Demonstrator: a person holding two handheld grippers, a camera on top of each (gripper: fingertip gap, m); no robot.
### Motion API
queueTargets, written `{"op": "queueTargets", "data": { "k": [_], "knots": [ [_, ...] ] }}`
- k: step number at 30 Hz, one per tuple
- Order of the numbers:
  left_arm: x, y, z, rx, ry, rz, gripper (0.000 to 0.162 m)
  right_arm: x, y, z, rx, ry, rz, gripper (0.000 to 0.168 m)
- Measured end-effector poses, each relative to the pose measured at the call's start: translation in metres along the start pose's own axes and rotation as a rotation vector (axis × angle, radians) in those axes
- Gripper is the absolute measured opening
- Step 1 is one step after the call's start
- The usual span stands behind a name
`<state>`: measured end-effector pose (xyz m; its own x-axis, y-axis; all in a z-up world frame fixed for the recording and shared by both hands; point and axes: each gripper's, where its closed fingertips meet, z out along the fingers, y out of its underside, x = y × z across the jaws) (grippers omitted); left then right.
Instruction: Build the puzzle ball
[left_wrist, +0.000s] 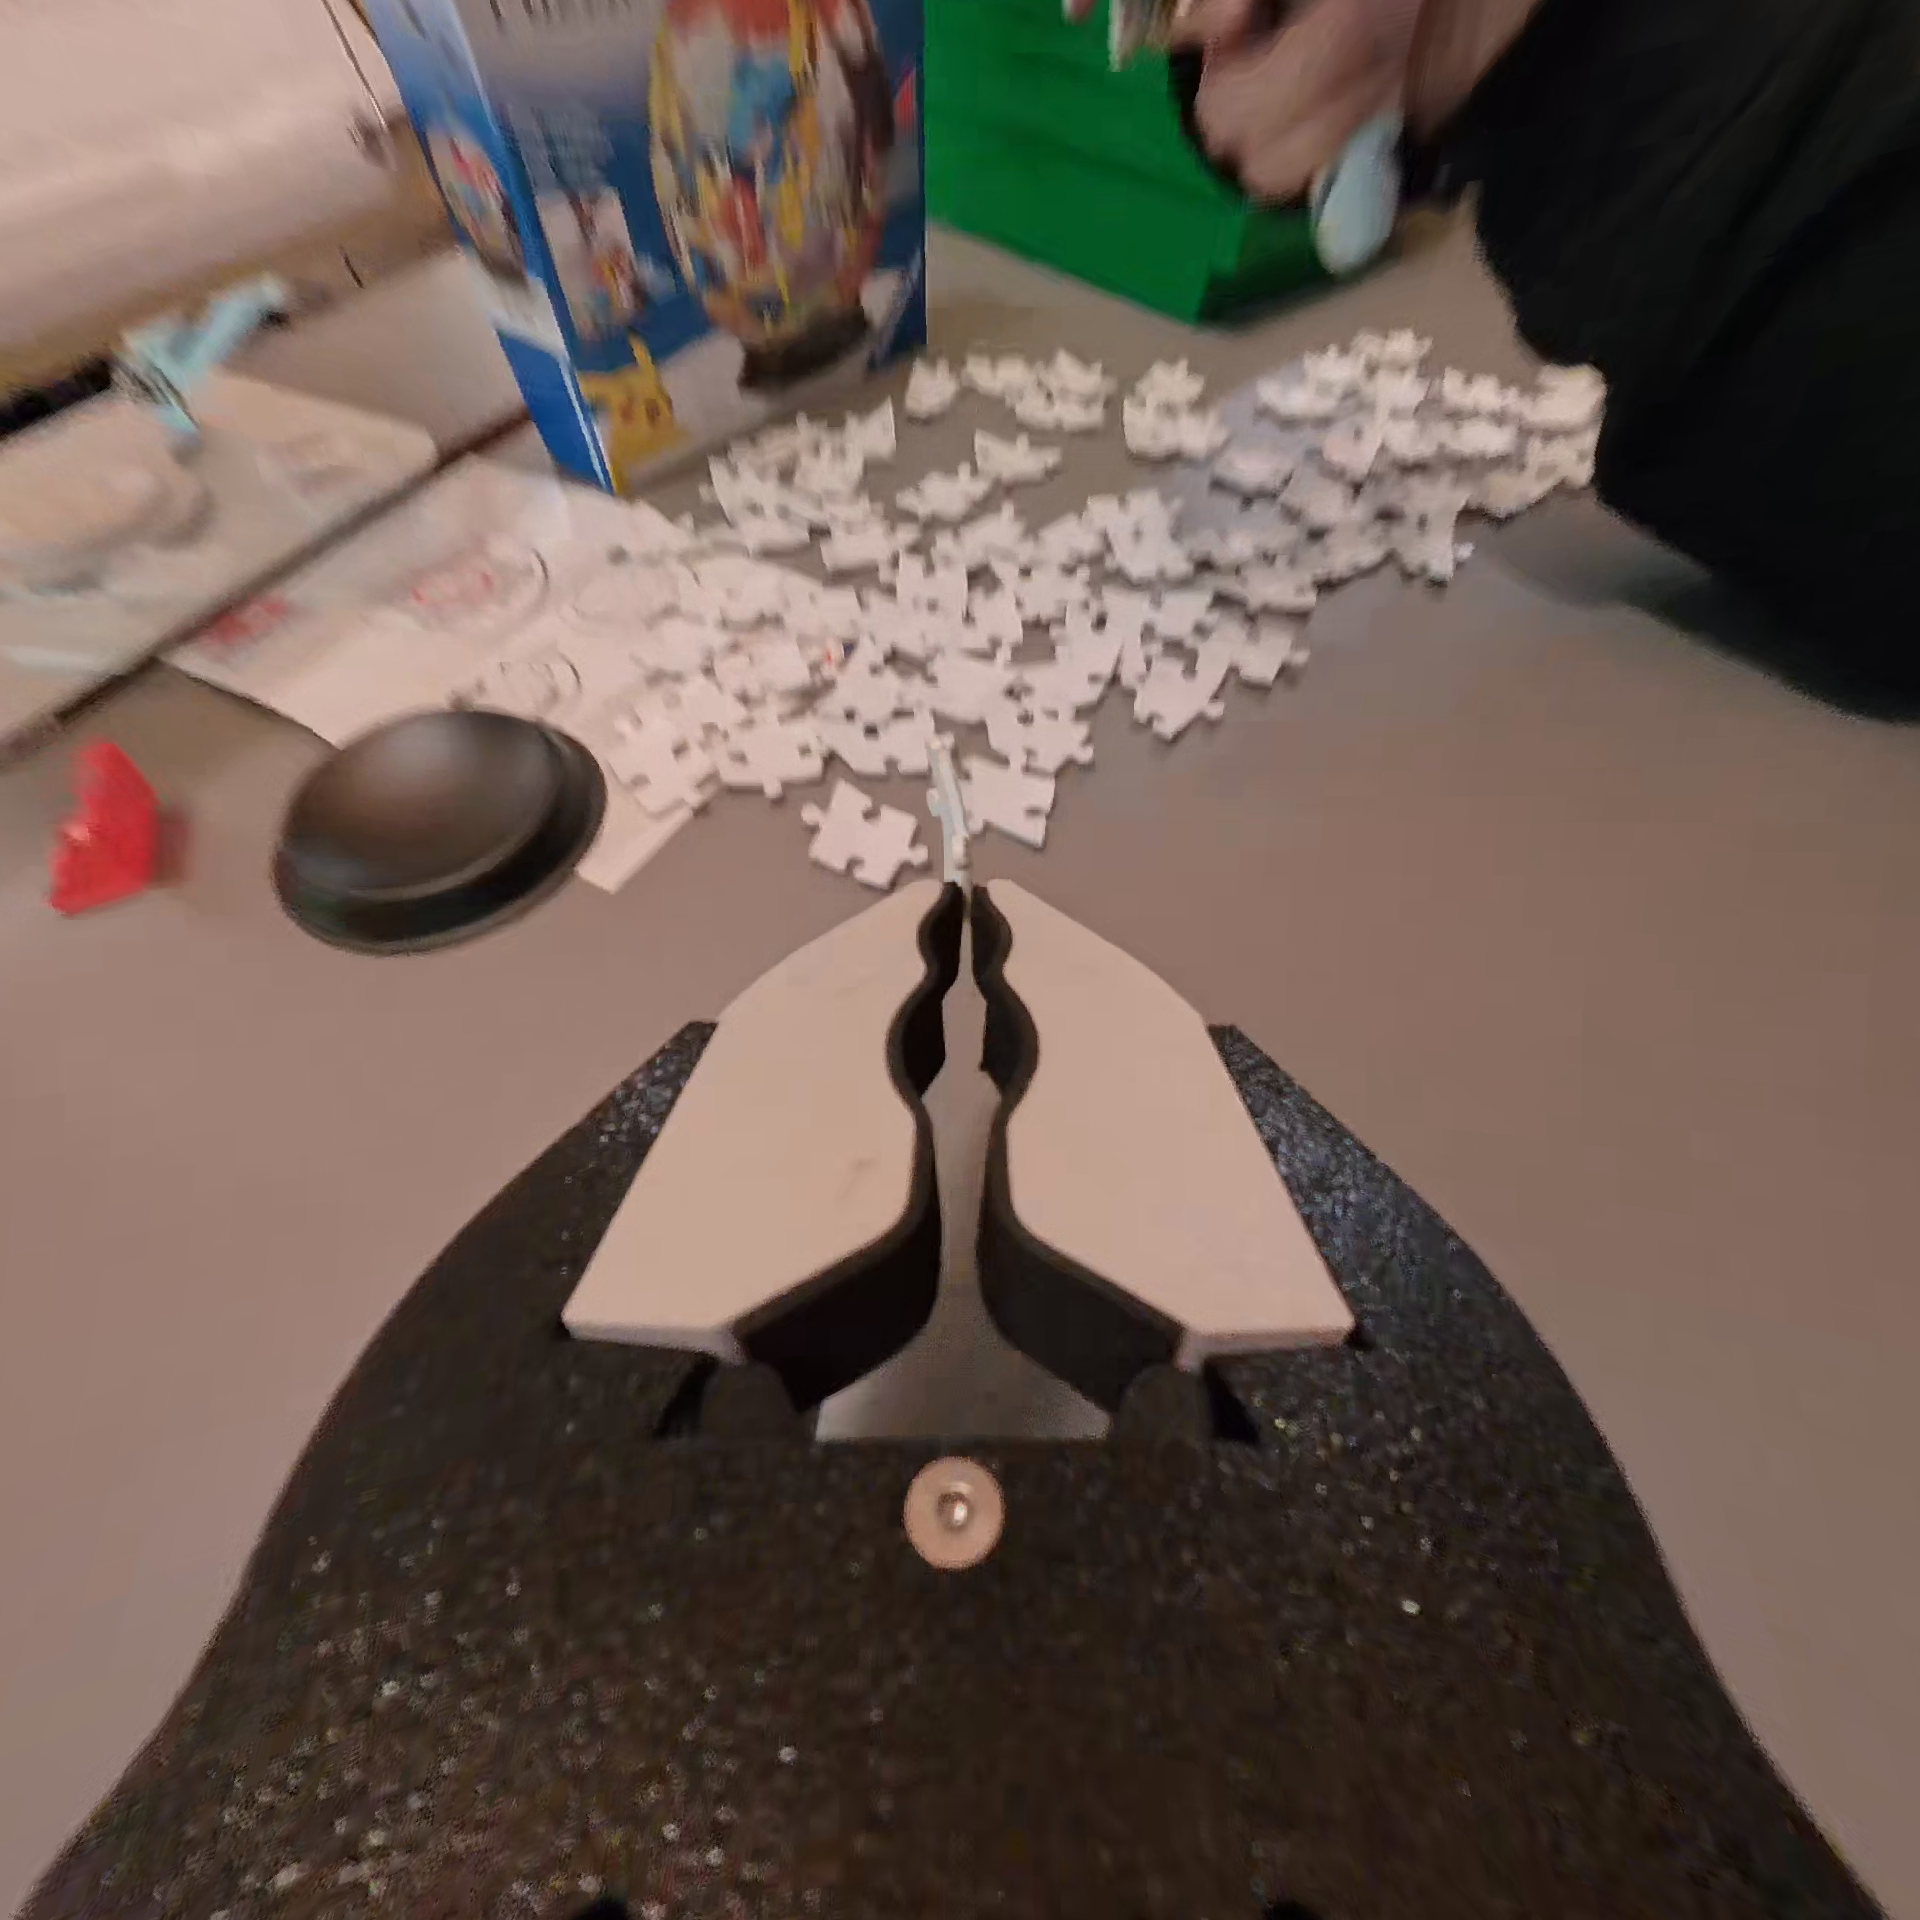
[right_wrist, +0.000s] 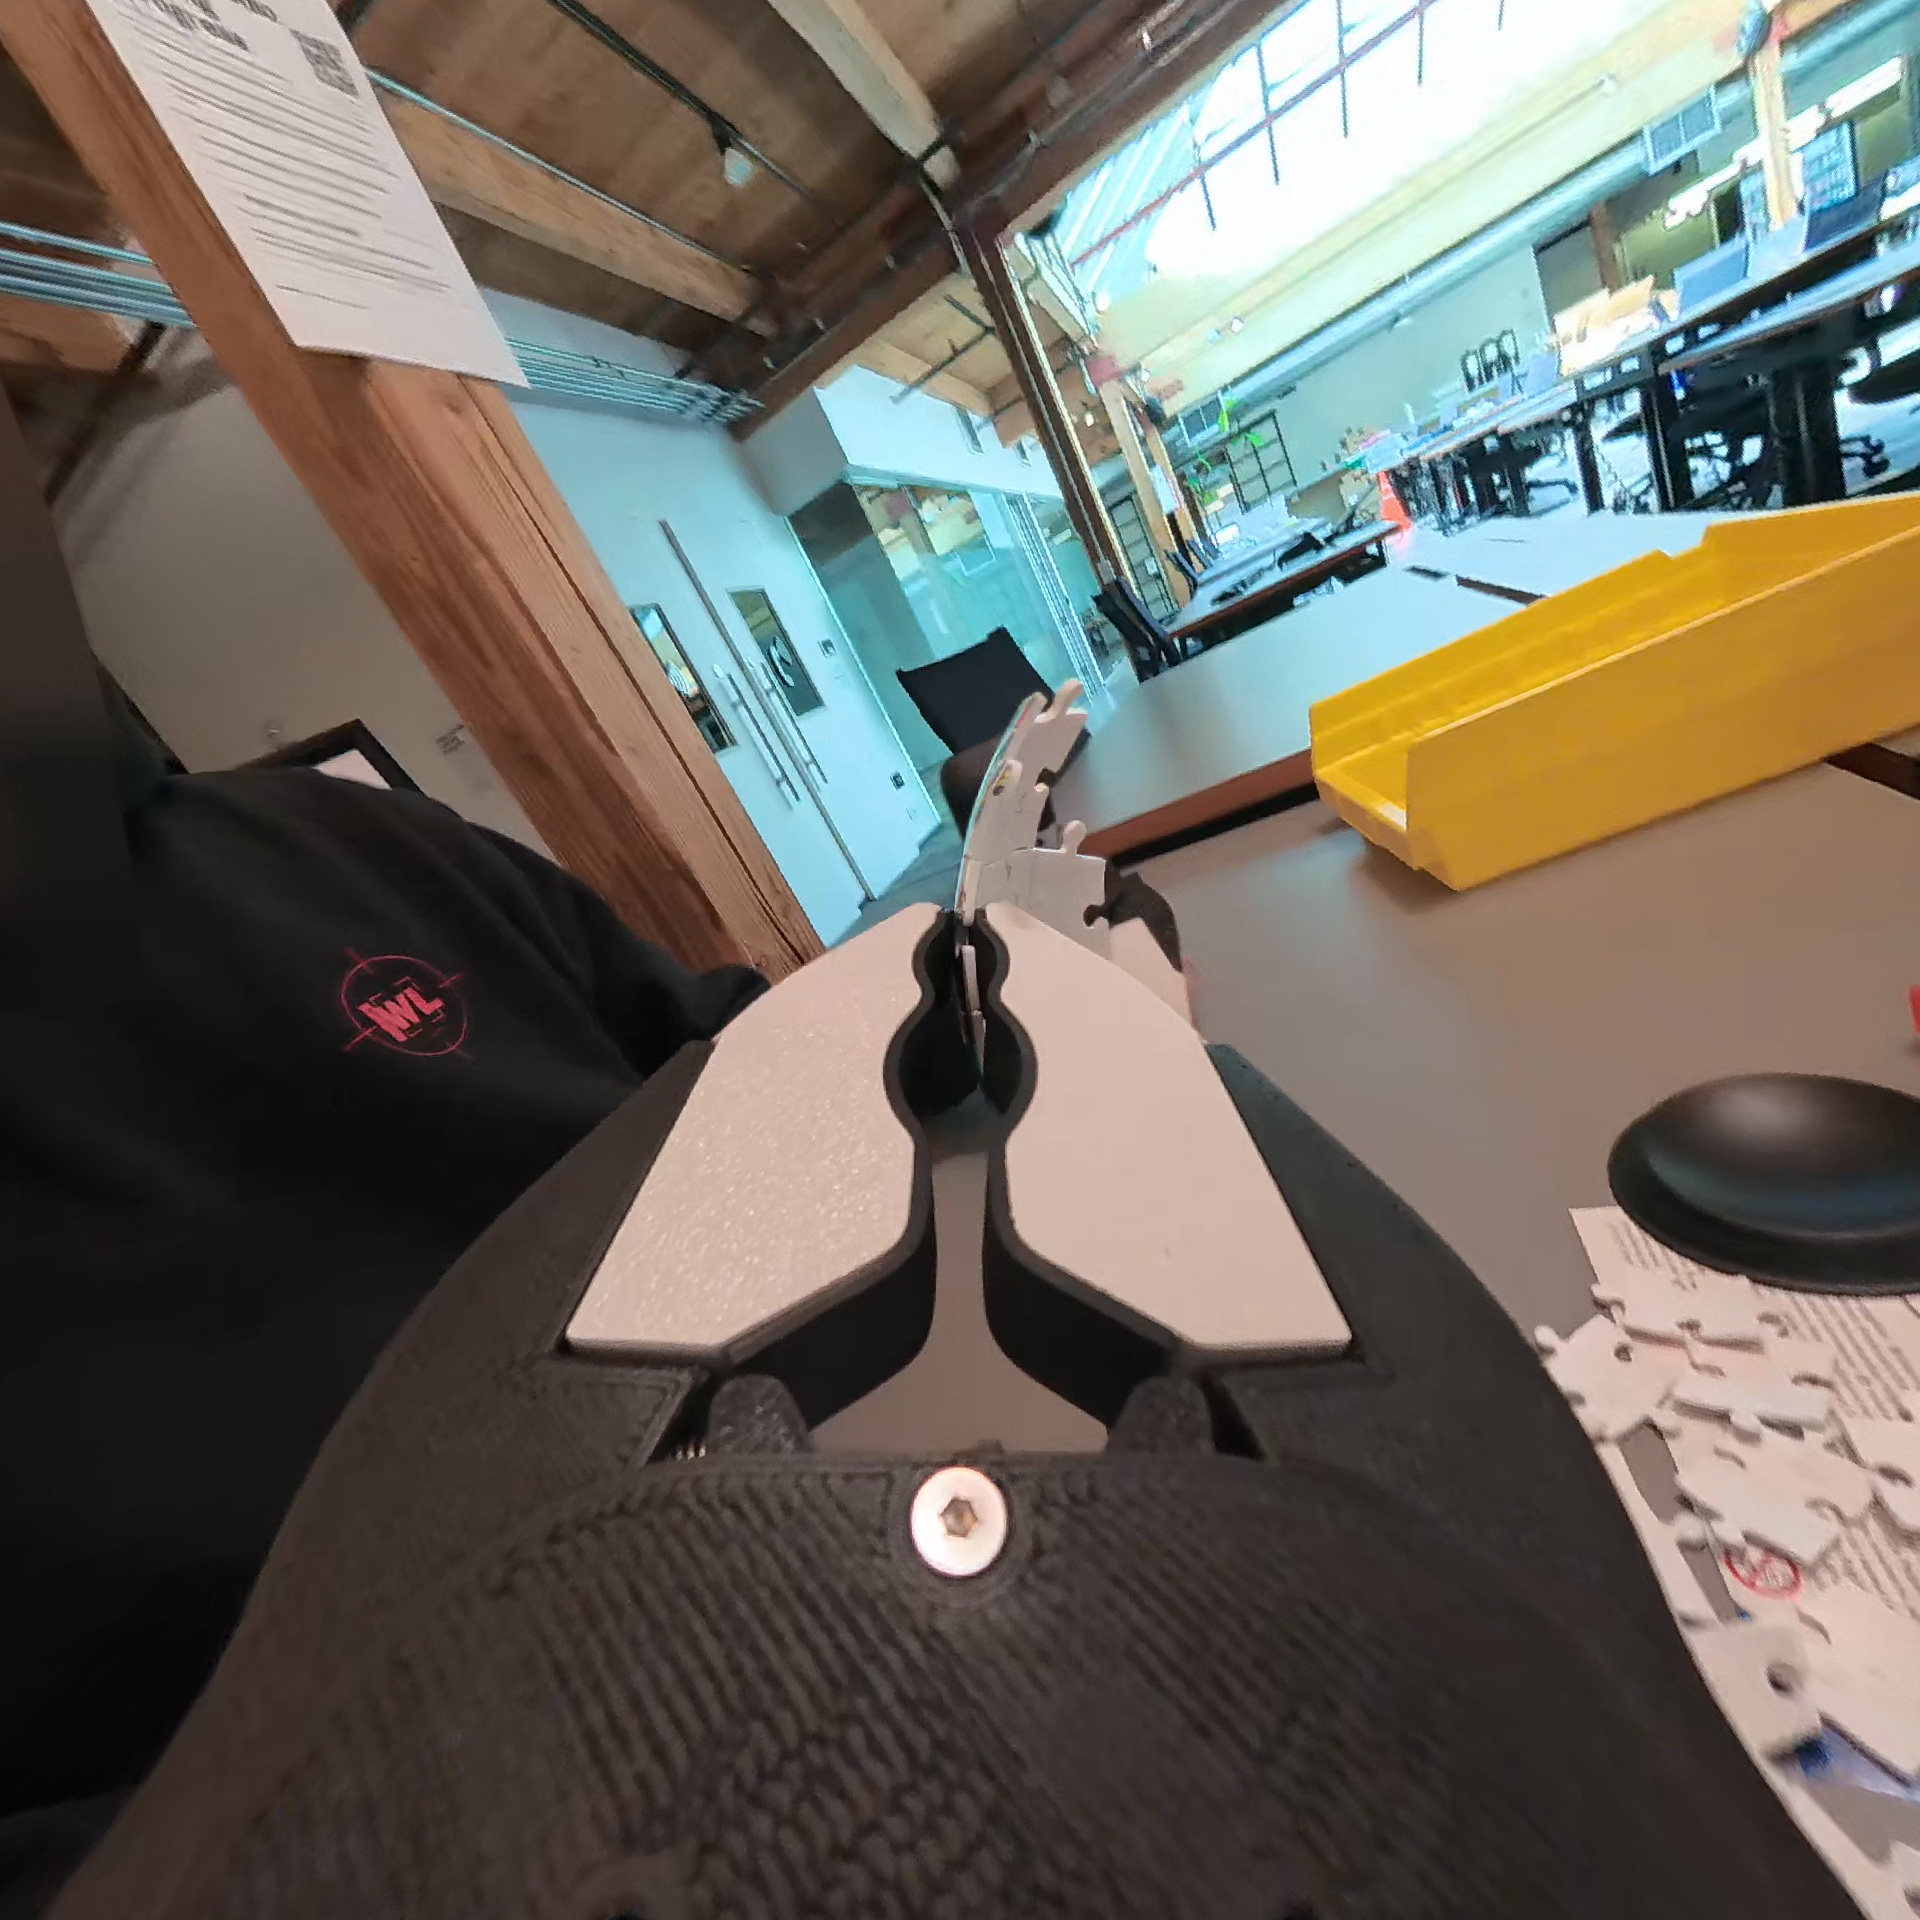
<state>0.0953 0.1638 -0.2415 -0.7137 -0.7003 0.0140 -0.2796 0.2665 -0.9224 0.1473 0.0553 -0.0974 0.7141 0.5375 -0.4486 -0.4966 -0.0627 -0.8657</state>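
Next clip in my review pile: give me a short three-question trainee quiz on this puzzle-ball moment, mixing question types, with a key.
1. True or false: the left gripper is shut on a single puzzle piece held on edge.
2. Multiple choice: what does the right gripper hold? A) a curved strip of joined pieces B) the black stand C) nothing
3. Fill in: the loose white pieces lie in front of the upright puzzle ____.

Key: 1 true; 2 A; 3 box
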Motion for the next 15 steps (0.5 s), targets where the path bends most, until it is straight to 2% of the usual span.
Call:
{"op": "queueTargets", "data": {
  "k": [6,10,15],
  "knots": [
    [0.024,-0.054,-0.018,0.283,0.152,-0.084,0.001,0.013,0.006,0.008,-0.013,0.052,0.022,0.003],
    [0.043,-0.090,-0.030,0.451,0.275,-0.126,0.001,0.015,0.014,0.023,-0.026,0.016,0.063,0.003],
    [0.047,-0.103,-0.044,0.526,0.332,-0.149,0.001,0.013,0.025,0.039,-0.007,-0.071,0.144,0.003]
  ]
}}
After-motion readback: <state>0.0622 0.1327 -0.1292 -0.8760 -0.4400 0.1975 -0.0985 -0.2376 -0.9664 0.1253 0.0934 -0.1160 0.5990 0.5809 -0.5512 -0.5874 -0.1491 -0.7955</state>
